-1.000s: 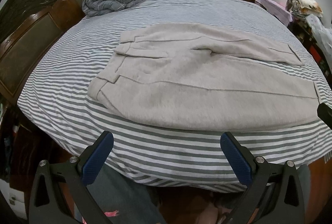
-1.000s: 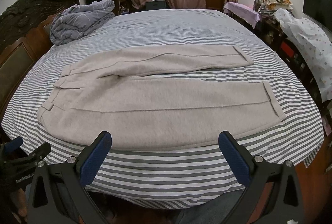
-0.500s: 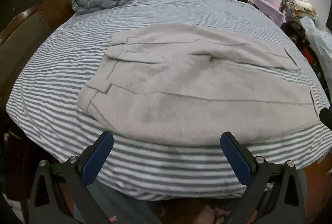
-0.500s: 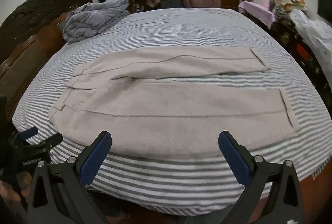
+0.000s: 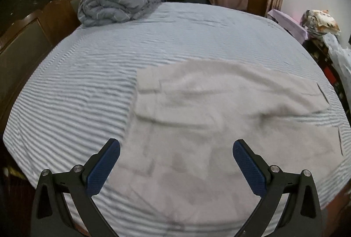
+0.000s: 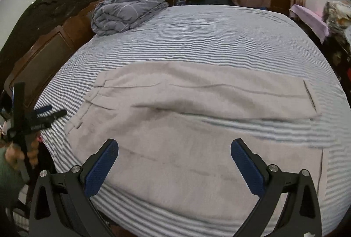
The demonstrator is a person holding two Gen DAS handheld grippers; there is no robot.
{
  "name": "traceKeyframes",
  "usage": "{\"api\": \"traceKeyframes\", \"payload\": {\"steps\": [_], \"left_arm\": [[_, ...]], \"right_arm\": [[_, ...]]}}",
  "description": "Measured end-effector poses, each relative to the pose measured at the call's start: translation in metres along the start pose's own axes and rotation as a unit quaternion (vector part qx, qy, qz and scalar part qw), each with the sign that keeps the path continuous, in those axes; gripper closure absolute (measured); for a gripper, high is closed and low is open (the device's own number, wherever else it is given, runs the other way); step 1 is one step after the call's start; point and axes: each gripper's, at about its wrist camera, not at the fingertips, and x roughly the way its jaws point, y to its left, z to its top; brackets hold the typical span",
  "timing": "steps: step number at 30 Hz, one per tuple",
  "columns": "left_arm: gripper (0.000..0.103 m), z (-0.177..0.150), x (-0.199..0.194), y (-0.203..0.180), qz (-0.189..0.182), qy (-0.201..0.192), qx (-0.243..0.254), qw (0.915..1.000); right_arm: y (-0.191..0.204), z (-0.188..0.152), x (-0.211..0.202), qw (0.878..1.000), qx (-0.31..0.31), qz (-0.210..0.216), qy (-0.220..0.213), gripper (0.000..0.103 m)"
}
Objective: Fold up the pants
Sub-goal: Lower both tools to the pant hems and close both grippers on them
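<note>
Spread across the striped bed (image 6: 219,35), with a rolled grey quilt (image 6: 129,11) at the far headboard (image 6: 46,54) corner. Lay flat on that sheet: the beige pants (image 6: 186,127), unfolded, long axis running left to right across both views, waistband toward the headboard side, cuffs toward the right. Stayed slightly apart, the two legs, with a wedge of stripes showing between them near the cuffs; far leg ending in a cuff (image 6: 309,94), near leg in another (image 6: 321,162) close to the bed's front edge.

Hovered over the near leg, the right gripper (image 6: 174,166), jaws spread wide, nothing between the blue pads, cloth directly ahead and below. Hovered likewise the left gripper (image 5: 176,167), also gaping and empty, aimed at the waist half of the pants (image 5: 219,122); blurred, that view. Seen too from the right camera, at far left beside the waistband corner, the left gripper (image 6: 43,115), off the cloth.

Judged nearer the waistband: the left. Nearer the cuffs: the right. Likely called for next: a grasp on the near leg's long edge, one gripper toward each end, carried away from the person onto the far leg.
</note>
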Motion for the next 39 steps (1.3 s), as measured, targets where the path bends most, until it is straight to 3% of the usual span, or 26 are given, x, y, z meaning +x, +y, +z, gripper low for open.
{"api": "traceKeyframes", "payload": {"steps": [5, 8, 13, 16, 22, 29, 34, 37, 39], "left_arm": [[0.001, 0.039, 0.040, 0.030, -0.019, 0.006, -0.003, 0.9998], [0.001, 0.062, 0.072, 0.040, -0.028, 0.016, 0.001, 0.9995], [0.001, 0.088, 0.133, 0.051, -0.031, 0.040, 0.017, 0.9985], [0.001, 0.098, 0.172, 0.064, -0.030, 0.054, 0.001, 0.9981], [0.001, 0.100, 0.228, 0.090, -0.042, 0.071, -0.026, 0.9963], [0.001, 0.099, 0.255, 0.095, -0.094, 0.084, -0.033, 0.9915], [0.002, 0.109, 0.257, 0.088, -0.138, 0.090, -0.006, 0.9864], [0.002, 0.109, 0.261, 0.083, -0.136, 0.098, 0.009, 0.9859], [0.006, 0.109, 0.264, 0.081, -0.130, 0.104, 0.016, 0.9860]], "right_arm": [[-0.017, 0.041, 0.041, 0.999, -0.036, -0.024, 0.021, 0.004], [-0.026, 0.066, 0.068, 0.998, -0.050, -0.033, 0.032, 0.011], [-0.051, 0.110, 0.118, 0.998, -0.034, -0.021, 0.050, 0.017], [-0.063, 0.131, 0.155, 0.997, -0.034, -0.031, 0.067, 0.022], [-0.075, 0.160, 0.237, 0.988, -0.082, -0.025, 0.125, 0.055], [-0.066, 0.187, 0.294, 0.979, -0.129, 0.018, 0.160, 0.061], [-0.053, 0.191, 0.325, 0.967, -0.171, 0.030, 0.187, 0.060], [-0.050, 0.189, 0.330, 0.967, -0.165, 0.040, 0.190, 0.059], [-0.048, 0.187, 0.322, 0.964, -0.175, 0.055, 0.191, 0.073]]}}
